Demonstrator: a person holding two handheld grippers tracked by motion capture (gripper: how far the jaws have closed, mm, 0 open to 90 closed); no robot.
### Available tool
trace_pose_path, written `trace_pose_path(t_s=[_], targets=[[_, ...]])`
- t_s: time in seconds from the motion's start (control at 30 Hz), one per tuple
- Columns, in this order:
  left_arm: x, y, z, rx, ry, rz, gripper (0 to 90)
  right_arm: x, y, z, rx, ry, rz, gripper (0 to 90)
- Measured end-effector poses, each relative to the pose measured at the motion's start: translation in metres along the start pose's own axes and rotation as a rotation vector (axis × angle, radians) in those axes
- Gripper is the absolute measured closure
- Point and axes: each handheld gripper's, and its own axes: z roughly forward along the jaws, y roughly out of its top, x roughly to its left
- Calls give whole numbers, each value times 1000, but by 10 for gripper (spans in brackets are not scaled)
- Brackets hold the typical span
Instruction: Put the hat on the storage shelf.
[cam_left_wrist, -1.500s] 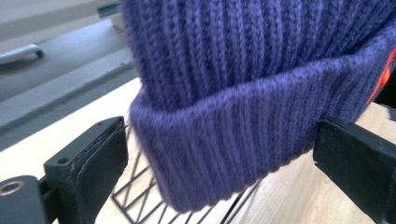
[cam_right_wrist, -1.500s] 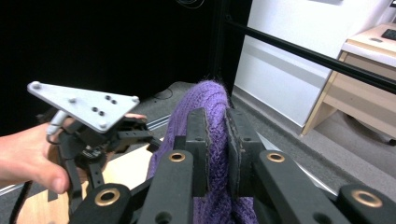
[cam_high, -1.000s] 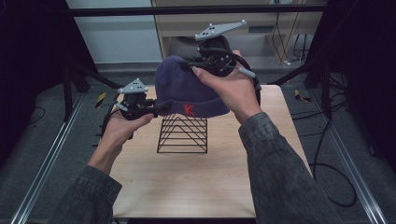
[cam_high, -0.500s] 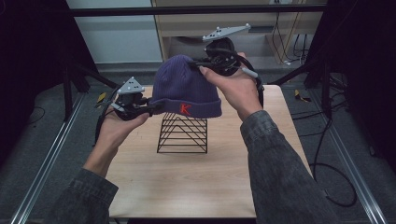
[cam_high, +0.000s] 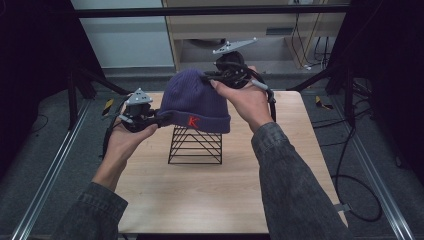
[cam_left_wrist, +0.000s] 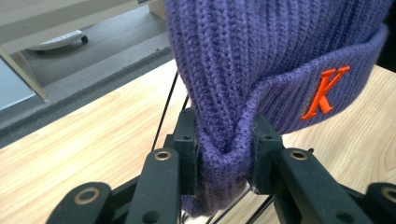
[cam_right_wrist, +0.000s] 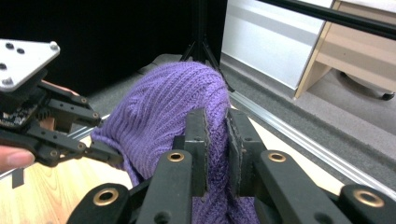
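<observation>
Now the purple beanie (cam_high: 194, 102) hangs over the black wire rack (cam_high: 195, 145) — crown up and tipped away from the person, its folded brim down, just above the rack's top edge. Its long axis runs across the table (cam_high: 280, 165), with the orange K facing the person. At the rack's left, the left gripper (cam_left_wrist: 225, 140) is clamped on a bunched fold of the brim. Above and behind the rack, the right gripper (cam_right_wrist: 215, 135) pinches the knit near the crown — jaws tight on fabric.
</observation>
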Motion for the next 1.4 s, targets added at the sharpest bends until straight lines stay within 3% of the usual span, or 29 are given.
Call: trace_pose_path(t_s=[0.5,1.4], targets=[[0,-16,9,51,-36,14,676,4,-14,13,69,-11,-37,794],[-3,-42,26,98,-58,14,670,9,-37,23,126,12,-58,794]])
